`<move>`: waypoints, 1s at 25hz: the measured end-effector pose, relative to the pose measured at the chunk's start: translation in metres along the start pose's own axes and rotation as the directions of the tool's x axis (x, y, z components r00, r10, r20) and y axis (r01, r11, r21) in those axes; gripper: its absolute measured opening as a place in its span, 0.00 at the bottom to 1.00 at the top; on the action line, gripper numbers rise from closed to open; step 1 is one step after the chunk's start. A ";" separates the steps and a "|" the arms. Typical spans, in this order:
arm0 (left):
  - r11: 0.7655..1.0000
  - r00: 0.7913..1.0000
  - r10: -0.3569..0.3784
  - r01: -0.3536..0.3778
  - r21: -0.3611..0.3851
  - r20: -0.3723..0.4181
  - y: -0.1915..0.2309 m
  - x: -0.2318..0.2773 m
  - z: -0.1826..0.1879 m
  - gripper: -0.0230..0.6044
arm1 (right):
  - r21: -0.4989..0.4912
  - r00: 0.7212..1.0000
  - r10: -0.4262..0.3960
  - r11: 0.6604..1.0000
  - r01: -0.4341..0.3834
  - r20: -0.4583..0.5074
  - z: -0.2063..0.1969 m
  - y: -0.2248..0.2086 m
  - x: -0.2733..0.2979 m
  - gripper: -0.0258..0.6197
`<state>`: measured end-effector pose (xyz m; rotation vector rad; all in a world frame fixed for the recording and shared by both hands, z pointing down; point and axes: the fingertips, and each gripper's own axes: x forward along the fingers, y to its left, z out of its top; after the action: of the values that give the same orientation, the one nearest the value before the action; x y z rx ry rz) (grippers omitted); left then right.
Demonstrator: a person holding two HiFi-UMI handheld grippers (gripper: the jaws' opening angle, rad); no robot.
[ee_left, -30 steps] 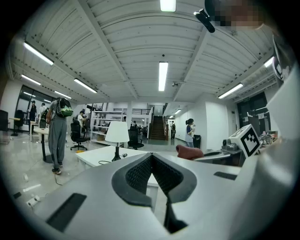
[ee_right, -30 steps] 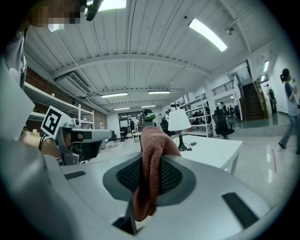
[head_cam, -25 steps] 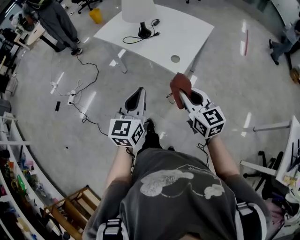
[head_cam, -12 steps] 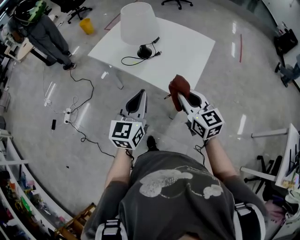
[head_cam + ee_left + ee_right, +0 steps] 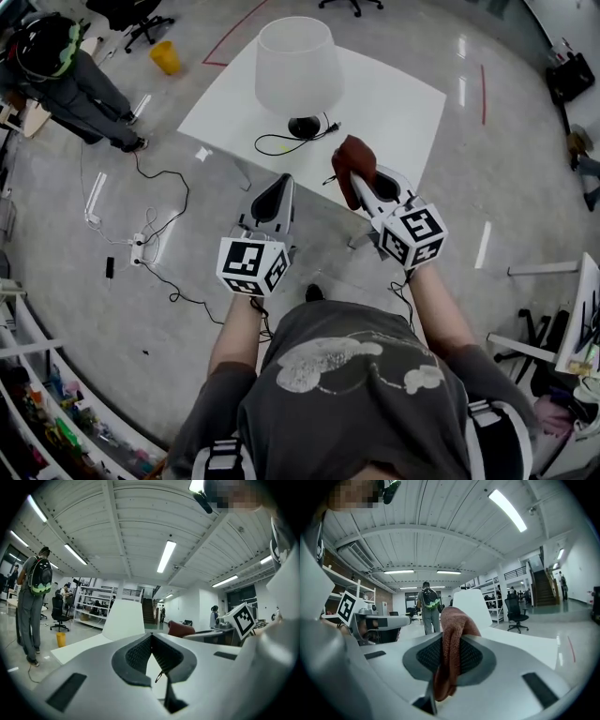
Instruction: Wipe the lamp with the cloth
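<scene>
A lamp with a white shade (image 5: 298, 64) and a black base (image 5: 304, 127) stands on a white table (image 5: 394, 103) ahead of me. Its black cord (image 5: 281, 143) trails across the tabletop. My right gripper (image 5: 354, 184) is shut on a reddish-brown cloth (image 5: 353, 164), which sticks up from its jaws (image 5: 451, 648). It hovers over the table's near edge, right of the lamp base. My left gripper (image 5: 277, 192) is shut with nothing in it (image 5: 151, 637), short of the table's near edge. The lamp shade (image 5: 124, 618) (image 5: 472, 606) shows beyond both grippers.
A person with a backpack (image 5: 56, 66) stands at the far left on the floor. Cables and a power strip (image 5: 141, 239) lie on the floor left of the table. A yellow bin (image 5: 167, 58) and office chairs sit further back. Shelves run along the left.
The table and lamp have come nearer and lower in the head view as I walked up. Both grippers keep their hold and pose; the right one now reaches over the table's edge.
</scene>
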<state>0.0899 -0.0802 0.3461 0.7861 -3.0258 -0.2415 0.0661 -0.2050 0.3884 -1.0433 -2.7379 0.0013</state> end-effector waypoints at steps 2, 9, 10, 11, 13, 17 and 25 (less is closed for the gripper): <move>1.000 1.000 -0.013 0.013 0.004 0.007 0.011 0.009 0.007 0.05 | -0.004 1.000 -0.010 1.000 0.010 0.012 0.009 -0.003 0.011 0.13; 1.000 0.999 0.000 0.000 0.000 0.038 0.027 0.037 0.018 0.05 | -0.036 0.999 0.013 0.999 -0.011 0.049 0.040 -0.018 0.037 0.13; 1.000 0.999 0.006 -0.006 0.001 0.039 0.024 0.042 0.019 0.05 | -0.041 0.998 0.022 0.999 -0.019 0.055 0.044 -0.023 0.039 0.13; 1.000 0.999 0.011 -0.011 0.005 0.041 0.022 0.047 0.020 0.05 | -0.046 0.998 0.029 0.999 -0.026 0.062 0.049 -0.030 0.042 0.13; 1.000 0.999 0.020 -0.021 0.018 0.049 0.018 0.056 0.025 0.05 | -0.053 0.996 0.043 0.998 -0.038 0.084 0.062 -0.042 0.049 0.13; 0.998 0.997 0.040 -0.044 0.054 0.065 0.017 0.070 0.037 0.05 | -0.062 0.986 0.086 0.995 -0.078 0.145 0.095 -0.059 0.068 0.13; 0.991 0.991 0.118 -0.121 0.062 0.064 0.027 0.090 0.040 0.05 | -0.092 0.973 0.185 0.981 -0.173 0.138 0.121 -0.073 0.112 0.13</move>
<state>-0.0036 -0.0943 0.3076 0.6083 -3.1376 -0.1681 -0.0870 -0.1769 0.2973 -1.3606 -2.7812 -0.0037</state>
